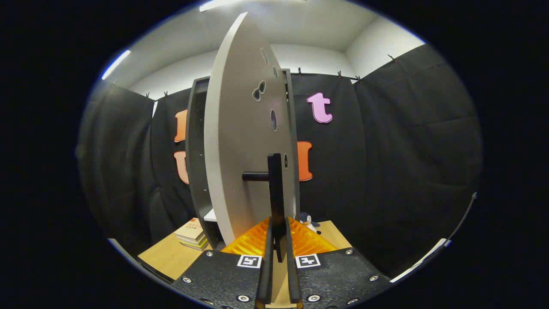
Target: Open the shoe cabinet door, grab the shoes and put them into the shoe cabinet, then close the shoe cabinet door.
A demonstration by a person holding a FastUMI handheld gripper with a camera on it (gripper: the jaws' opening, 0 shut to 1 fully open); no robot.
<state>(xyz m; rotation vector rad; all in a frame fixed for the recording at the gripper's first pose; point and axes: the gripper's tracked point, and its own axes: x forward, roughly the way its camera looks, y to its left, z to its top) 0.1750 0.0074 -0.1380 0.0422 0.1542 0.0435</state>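
While the shoe cabinet door is judged to be part-way through its swing, the scene can be read from the left: a small stack of books (191,235) is seen lying on the light wooden tabletop (165,257) toward its left edge, just beside the foot of the tall dark-grey shoe cabinet (196,159), whose open front is exposed and whose interior is too shadowed for shelves or shoes to be made out. The pale grey flat cabinet door (240,141) is seen nearly edge-on, swung out toward the camera, and its black bar handle (274,189) stands upright directly ahead of the gripper (278,244). The fingers are drawn close together with the lower end of that handle held between them; both seem to press on it, so the gripper is taken to be clamped on the handle. For the step to be done well, the grip should be kept firm and the handle led along the door's own arc about its hinge, not pulled straight, so that the cabinet is not dragged across the tabletop. Further right, a small soft toy (308,221) is seen near the back of the tabletop, just beyond the fingers.
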